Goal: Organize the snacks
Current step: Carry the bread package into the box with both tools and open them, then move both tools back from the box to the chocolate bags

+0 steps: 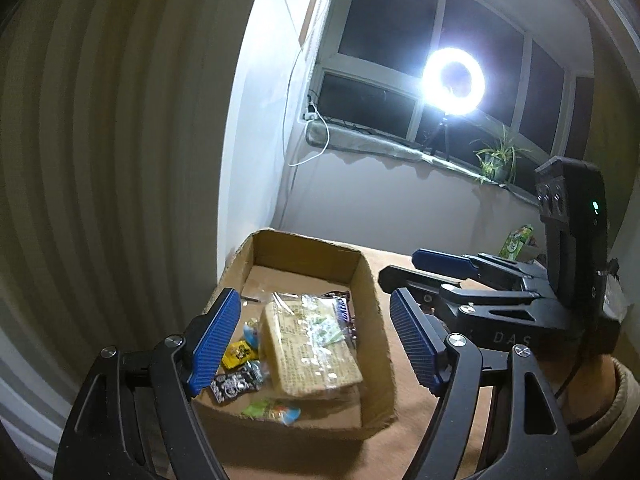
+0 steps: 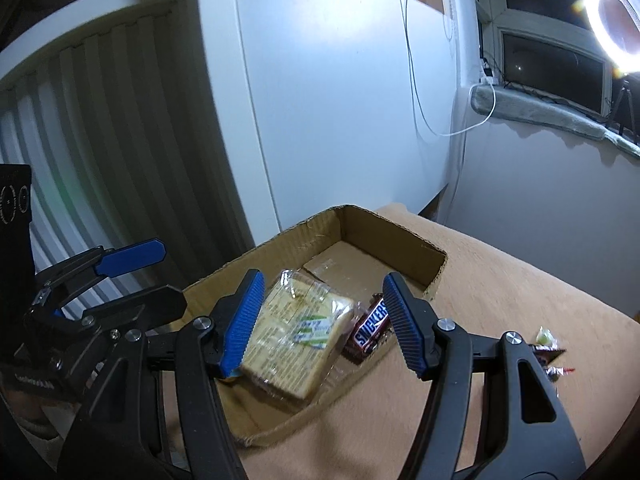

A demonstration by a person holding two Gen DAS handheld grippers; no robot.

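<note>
Cardboard box (image 2: pixel 400 240) (open-topped) with wrapped crackers (image 2: pixel 294 334), Snickers bar (image 2: pixel 370 330)

SNICKERS: chocolate bar (image 2: pixel 370 330) | DAS: right claw (image 1: pixel 404 276) body

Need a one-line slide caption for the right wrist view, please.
Open right gripper poised above a brown cardboard box holding a clear-wrapped pale cracker pack and brown Snickers bar.

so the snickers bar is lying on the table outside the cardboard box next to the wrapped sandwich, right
Not quite. The snickers bar lies inside the cardboard box, next to the wrapped sandwich. The right wrist view shows it.
</note>
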